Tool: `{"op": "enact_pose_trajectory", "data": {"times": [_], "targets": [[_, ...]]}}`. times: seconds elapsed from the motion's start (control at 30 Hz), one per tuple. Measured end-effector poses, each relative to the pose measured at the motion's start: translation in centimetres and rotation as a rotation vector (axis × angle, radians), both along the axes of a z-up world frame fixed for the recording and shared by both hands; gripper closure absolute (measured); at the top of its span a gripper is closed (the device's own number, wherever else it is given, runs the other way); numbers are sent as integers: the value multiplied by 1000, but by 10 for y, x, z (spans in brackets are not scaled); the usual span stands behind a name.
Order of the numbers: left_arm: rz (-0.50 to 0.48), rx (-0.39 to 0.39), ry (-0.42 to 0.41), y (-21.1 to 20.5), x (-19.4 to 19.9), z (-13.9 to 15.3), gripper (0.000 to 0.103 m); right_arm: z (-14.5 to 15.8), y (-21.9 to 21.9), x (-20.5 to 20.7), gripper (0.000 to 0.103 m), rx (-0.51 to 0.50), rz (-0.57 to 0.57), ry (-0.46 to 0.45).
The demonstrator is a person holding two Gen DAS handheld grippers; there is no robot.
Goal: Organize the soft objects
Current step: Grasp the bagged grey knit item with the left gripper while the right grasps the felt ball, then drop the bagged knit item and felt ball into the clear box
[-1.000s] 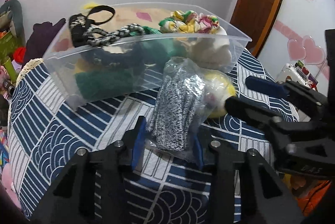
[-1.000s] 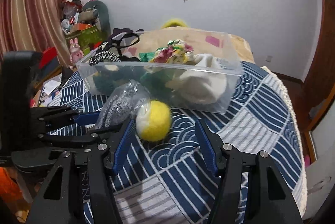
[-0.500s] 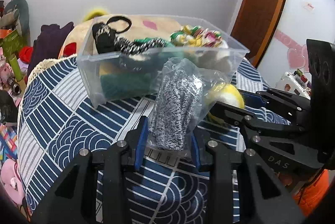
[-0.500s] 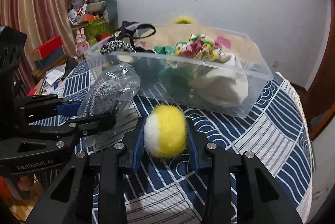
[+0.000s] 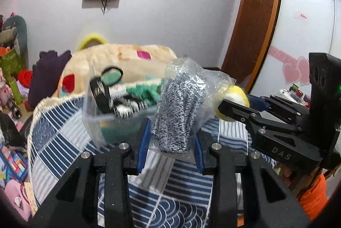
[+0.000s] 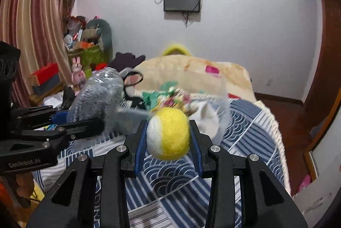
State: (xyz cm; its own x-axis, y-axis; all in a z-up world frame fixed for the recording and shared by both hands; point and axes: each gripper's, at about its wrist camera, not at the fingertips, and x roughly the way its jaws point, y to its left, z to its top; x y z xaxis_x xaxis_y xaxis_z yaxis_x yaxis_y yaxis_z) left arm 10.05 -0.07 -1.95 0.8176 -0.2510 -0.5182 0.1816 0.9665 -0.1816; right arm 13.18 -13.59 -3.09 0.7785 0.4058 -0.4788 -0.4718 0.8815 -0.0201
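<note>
A clear bag of grey speckled knitwear [image 5: 179, 112] is clamped upright by the left gripper [image 5: 170, 142], raised in front of a clear plastic bin [image 5: 100, 121]. A yellow-and-white felt ball [image 6: 168, 133] is pinched by the right gripper [image 6: 168, 142], before the same bin.

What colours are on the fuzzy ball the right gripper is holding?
The ball is mostly yellow with a white patch on one side, clearest in the right wrist view, clamped in the right gripper.
</note>
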Motion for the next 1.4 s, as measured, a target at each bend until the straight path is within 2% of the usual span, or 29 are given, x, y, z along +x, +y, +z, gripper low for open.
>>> {"op": "enact_pose_trajectory", "data": {"times": [0.2,0.37,0.57,0.83,0.97,1.07,1.3,1.4], "targets": [[41,-3,-48,4,19,20,67,15,-10,13,69,28,-54,-32],[58,-13,-39,10,41,22,67,21,-19,27,69,37,-101,-43],[64,-10,13,2,72,2,67,15,-19,53,69,68,-117,16],[94,32,76,-4,99,-20,66,-5,-2,67,69,-14,-113,54],[93,-7,101,1,102,-23,59,-10,0,68,68,-28,-115,66],[83,-40,105,4,101,-23,50,-12,-1,67,60,-22,-109,86],[74,-23,76,5,85,-15,49,-5,4,53,43,-74,-106,37],[69,-30,45,6,67,-6,49,2,3,44,43,-68,-108,17]]}}
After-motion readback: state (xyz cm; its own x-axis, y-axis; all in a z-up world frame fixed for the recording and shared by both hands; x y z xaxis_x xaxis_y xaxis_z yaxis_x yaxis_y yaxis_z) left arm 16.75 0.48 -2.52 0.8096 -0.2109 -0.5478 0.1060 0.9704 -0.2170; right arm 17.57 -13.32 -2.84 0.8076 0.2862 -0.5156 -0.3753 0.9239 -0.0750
